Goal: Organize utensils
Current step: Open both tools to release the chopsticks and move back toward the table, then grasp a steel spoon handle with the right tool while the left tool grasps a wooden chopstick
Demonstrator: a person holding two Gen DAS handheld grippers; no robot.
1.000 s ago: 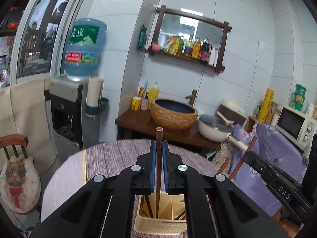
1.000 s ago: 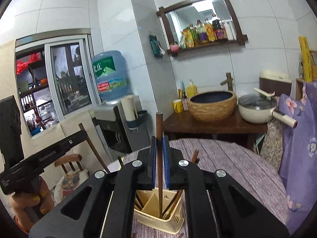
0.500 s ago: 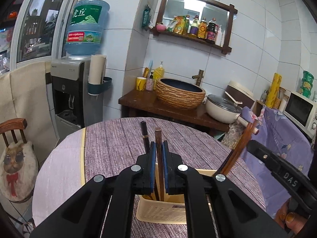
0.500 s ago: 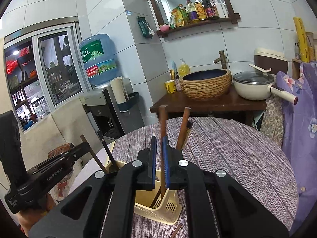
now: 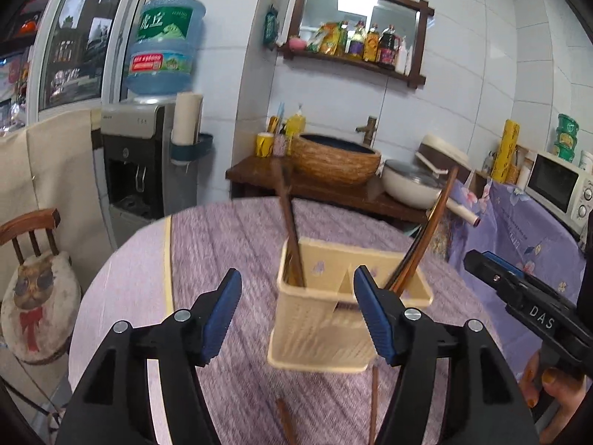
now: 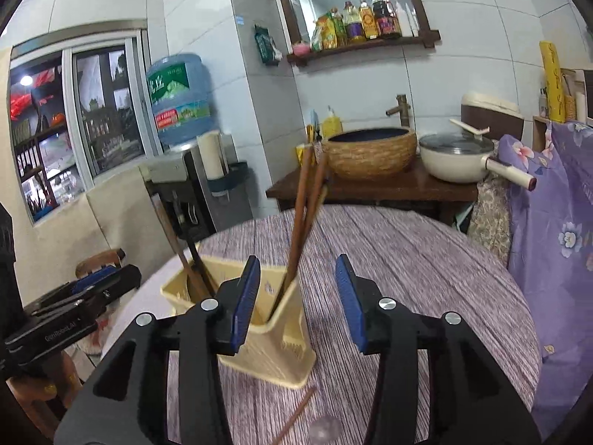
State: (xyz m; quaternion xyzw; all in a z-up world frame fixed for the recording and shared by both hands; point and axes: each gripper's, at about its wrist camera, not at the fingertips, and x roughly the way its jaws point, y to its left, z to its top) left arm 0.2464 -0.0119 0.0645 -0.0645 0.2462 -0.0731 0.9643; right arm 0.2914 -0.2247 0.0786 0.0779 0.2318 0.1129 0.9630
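Where ribbed, beige plastic caddy (image 5: 322, 319)

Bright even indoor light, ceiling lamp reflected as glare in the mirror (image 6: 355, 3), daylight through the window (image 6: 78, 111), motion blur on the utensil basket (image 5: 333, 319) below the mirror, strong fisheye bending, dark corners

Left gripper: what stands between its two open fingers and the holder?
Nothing. In the left wrist view, only bare purple tablecloth lies between the left gripper and the beige holder; its jaws have just been opening, empty.
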